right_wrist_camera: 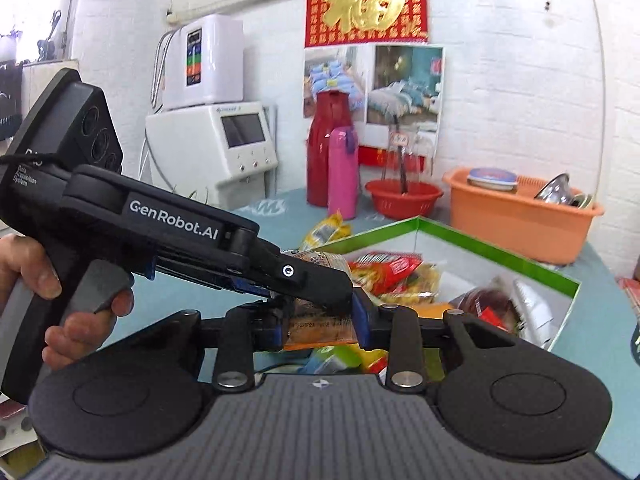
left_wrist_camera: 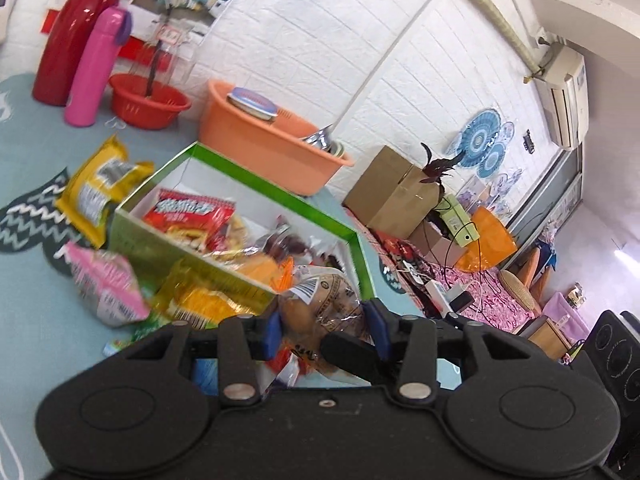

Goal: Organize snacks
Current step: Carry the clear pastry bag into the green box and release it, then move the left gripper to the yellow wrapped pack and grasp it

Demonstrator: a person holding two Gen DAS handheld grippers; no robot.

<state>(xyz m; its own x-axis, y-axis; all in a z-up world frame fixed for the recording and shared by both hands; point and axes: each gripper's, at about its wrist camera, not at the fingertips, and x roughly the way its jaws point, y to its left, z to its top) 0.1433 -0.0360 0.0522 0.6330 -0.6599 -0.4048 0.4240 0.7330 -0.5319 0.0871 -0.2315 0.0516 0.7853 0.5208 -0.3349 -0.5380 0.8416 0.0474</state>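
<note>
Clutter on the teal worktop (left_wrist_camera: 24, 168): green-rimmed cardboard box (left_wrist_camera: 256, 176) of snack packets, orange plastic tub (left_wrist_camera: 260, 140) beyond it, red basket (left_wrist_camera: 148, 100), pink flask (left_wrist_camera: 94, 68), loose yellow packet (left_wrist_camera: 100, 196) left of box. Clear-wrapped bread pack (left_wrist_camera: 320, 304) sits at the box's near edge, between both fingers: left gripper (left_wrist_camera: 326, 326) clamped on it, right gripper (right_wrist_camera: 320, 326) clamped on its orange-labelled end (right_wrist_camera: 320, 328). Left gripper's fingers cross just above the right's.

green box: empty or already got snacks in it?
Partly filled. The green box holds a red snack bag and other packets; white floor still shows. More packets lie outside on the table.
</note>
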